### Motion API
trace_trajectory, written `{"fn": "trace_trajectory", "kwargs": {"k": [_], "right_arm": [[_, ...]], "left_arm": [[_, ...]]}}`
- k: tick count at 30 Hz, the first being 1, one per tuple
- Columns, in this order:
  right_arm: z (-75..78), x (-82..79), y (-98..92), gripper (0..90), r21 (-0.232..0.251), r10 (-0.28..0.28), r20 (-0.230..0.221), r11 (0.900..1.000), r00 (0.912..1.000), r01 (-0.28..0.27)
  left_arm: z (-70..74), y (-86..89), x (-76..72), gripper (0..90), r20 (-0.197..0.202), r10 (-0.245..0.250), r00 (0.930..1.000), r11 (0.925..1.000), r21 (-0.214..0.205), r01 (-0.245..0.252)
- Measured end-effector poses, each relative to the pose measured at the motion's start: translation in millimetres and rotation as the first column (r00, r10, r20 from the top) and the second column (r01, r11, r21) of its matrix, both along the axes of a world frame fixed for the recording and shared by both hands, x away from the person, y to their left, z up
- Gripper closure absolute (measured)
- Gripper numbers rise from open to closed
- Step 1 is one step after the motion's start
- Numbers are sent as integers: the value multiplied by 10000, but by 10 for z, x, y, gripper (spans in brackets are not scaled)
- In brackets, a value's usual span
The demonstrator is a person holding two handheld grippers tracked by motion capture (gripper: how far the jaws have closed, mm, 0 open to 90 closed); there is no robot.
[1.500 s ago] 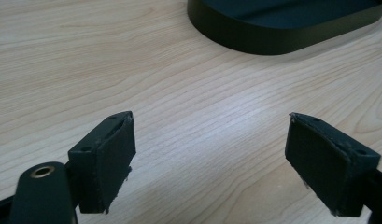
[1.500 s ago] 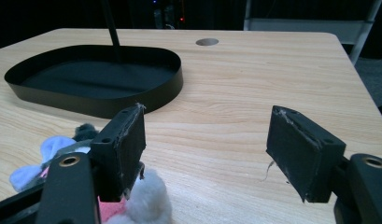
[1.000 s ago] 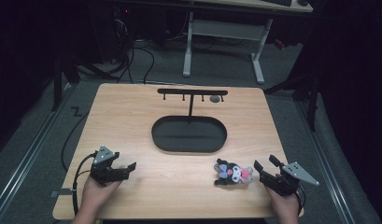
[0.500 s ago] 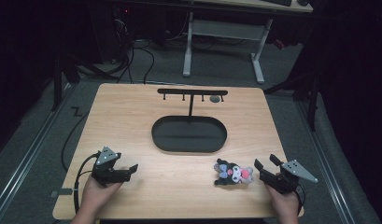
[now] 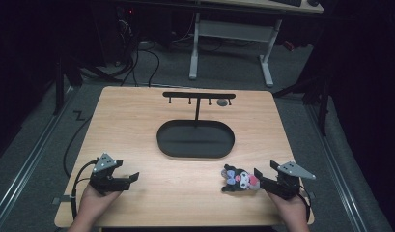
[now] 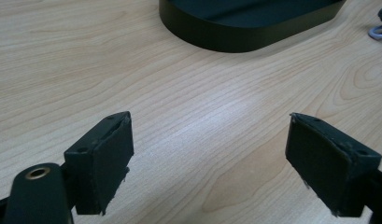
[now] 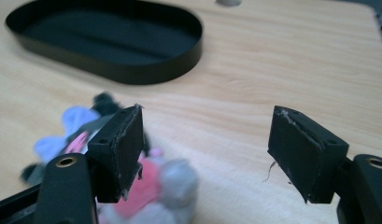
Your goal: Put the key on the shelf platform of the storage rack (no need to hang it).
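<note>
Plush toy (image 5: 239,179) lies just beside the open right tongs (image 5: 263,175).

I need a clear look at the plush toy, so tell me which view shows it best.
The high view: the plush toy lies whole and sharp on the table, just in front of the open right tool. The right gripper view shows it close but blurred and partly hidden behind one jaw. The left gripper view catches perhaps a sliver of it at the right edge.
</note>
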State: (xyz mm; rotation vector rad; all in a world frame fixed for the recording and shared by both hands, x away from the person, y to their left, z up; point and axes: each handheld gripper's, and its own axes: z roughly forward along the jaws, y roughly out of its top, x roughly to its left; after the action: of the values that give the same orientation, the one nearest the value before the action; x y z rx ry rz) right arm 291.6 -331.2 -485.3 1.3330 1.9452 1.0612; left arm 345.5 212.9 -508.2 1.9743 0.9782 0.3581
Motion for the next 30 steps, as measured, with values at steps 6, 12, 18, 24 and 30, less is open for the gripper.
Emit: {"fn": "trace_trajectory", "kwargs": {"k": [6, 12, 18, 24, 30], "right_arm": [[97, -26, 87, 273, -480, 523, -622, 9973, 9967, -554], [144, -15, 109, 265, -990, 843, -1437, 9901, 9860, -991], [226, 8, 34, 258, -1459, 1037, -2099, 9799, 9722, -1360], [279, 50, 6, 212, -1847, 1446, -3063, 9606, 9409, -2078], [296, 107, 30, 172, -2007, 1701, -3633, 9458, 9160, -2552]], "left_arm": [[12, -27, -13, 160, 97, -108, 9999, 9999, 112, 107], [-12, 14, -44, 161, 44, -53, 10000, 9998, 203, 52], [-11, 79, -77, 164, 50, 160, 9999, 9997, 176, -160], [-20, 128, -101, 165, -26, 333, 9994, 9991, 256, -332], [-67, 204, -134, 168, -225, 543, 9983, 9980, 342, -535]]}}
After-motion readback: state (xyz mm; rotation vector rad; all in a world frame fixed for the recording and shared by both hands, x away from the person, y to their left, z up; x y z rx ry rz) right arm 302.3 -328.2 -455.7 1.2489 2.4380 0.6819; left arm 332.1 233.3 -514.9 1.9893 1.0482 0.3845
